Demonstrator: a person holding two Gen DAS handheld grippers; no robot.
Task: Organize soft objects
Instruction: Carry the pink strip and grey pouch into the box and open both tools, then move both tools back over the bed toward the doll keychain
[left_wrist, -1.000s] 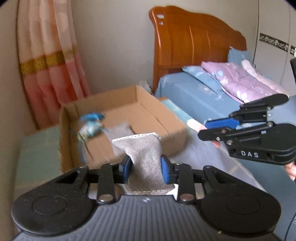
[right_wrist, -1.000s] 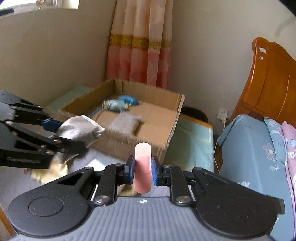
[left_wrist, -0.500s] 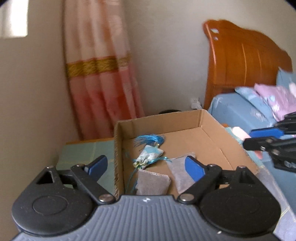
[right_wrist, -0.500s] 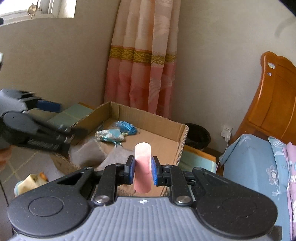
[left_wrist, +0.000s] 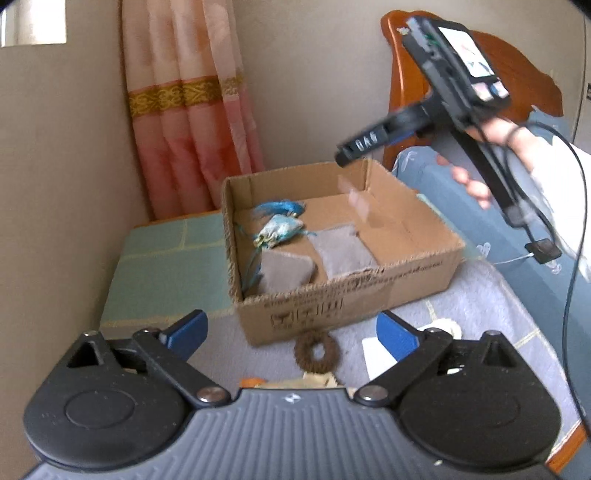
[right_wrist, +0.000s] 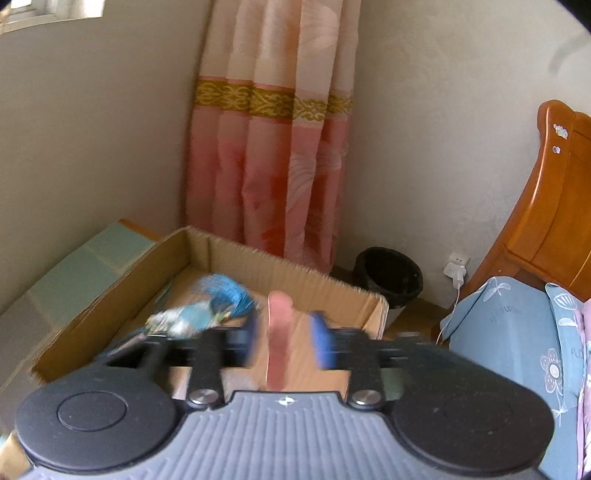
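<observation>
While the right claw (right_wrist: 284, 345) hangs above the cardboard box (right_wrist: 110, 291), jaws parted, the pink soft piece (right_wrist: 279, 339) sits loose between them. Risk: it tumbles past the far rim. Left claw (left_wrist: 291, 332) wide, empty; brown ring (left_wrist: 317, 353) lies just ahead, outside the box.

An open cardboard box (left_wrist: 343, 310) holds two flat grey pouches (left_wrist: 286, 271) side by side near its near wall, and a pale blue sachet (left_wrist: 279, 230) with a blue tassel (left_wrist: 282, 208) towards its far left corner. A blurred pink piece (right_wrist: 279, 339) hangs upright over the box. A brown ring-shaped scrunchie (left_wrist: 316, 354) lies flat just outside the near wall.
</observation>
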